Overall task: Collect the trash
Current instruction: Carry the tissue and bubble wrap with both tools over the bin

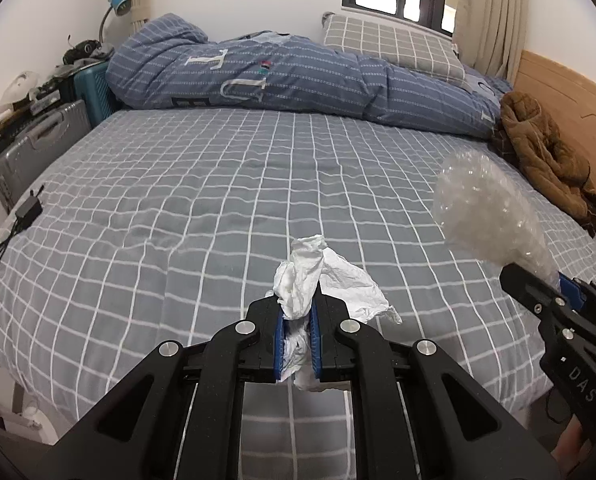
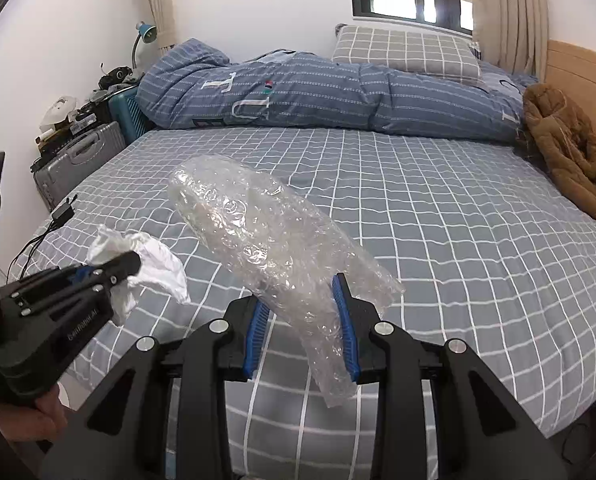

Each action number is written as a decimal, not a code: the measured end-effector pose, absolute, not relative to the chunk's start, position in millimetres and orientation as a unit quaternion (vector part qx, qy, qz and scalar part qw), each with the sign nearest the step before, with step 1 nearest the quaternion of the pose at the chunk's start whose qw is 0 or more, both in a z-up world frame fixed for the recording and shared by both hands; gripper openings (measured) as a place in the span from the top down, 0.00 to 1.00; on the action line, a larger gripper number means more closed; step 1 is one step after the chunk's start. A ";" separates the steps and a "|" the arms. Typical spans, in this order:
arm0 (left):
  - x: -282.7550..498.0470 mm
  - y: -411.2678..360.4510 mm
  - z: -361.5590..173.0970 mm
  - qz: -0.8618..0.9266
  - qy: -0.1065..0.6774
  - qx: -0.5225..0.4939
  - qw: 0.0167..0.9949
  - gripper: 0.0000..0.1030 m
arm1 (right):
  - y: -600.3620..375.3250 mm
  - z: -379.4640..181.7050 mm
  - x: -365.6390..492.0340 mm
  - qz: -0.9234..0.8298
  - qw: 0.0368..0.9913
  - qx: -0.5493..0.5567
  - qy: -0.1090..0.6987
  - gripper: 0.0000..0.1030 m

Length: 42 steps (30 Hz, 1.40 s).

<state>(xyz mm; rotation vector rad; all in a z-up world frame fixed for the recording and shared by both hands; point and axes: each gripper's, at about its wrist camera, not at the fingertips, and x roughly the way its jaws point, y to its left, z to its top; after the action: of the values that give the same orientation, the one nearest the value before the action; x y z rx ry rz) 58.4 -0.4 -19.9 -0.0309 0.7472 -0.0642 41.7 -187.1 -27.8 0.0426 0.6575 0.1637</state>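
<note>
My left gripper (image 1: 297, 306) is shut on a crumpled white tissue (image 1: 330, 276), which sticks out above and below its blue pads, lifted above the bed. The same tissue (image 2: 154, 260) and left gripper (image 2: 132, 264) show at the left of the right wrist view. My right gripper (image 2: 302, 300) is shut on a roll of clear bubble wrap (image 2: 258, 224) that juts up and to the left over the bed. In the left wrist view the bubble wrap (image 1: 482, 204) and right gripper (image 1: 538, 280) show at the right edge.
The bed (image 1: 218, 184) has a grey checked sheet. A blue duvet (image 1: 298, 76) and a grey pillow (image 1: 394, 46) lie at its far side, a brown jacket (image 1: 538, 148) by the wooden headboard. A charger with cable (image 1: 28, 212) lies at the left edge. Suitcases (image 1: 38, 144) stand beyond.
</note>
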 end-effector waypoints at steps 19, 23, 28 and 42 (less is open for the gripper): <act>-30.5 -14.9 -25.5 -0.046 0.378 -0.011 0.925 0.91 | -191.0 -35.1 -41.5 0.082 0.940 0.020 0.332 0.70; -47.0 -18.3 -32.3 -0.051 0.387 -0.009 0.921 0.91 | -190.6 -38.1 -57.4 0.077 0.939 0.018 0.334 0.70; -66.5 -23.3 -33.8 -0.057 0.396 -0.006 0.917 0.91 | -198.6 -34.0 -81.3 0.069 0.939 0.023 0.337 0.70; -116.4 -36.8 -22.6 -0.077 0.403 -0.009 0.912 0.91 | -213.1 -29.0 -142.8 0.043 0.934 0.030 0.353 0.70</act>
<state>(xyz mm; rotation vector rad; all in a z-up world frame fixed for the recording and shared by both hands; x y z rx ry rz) -116.4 -36.8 -22.6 -0.0185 0.8314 -0.1582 -142.8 -213.1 -29.0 0.0618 0.7217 0.0880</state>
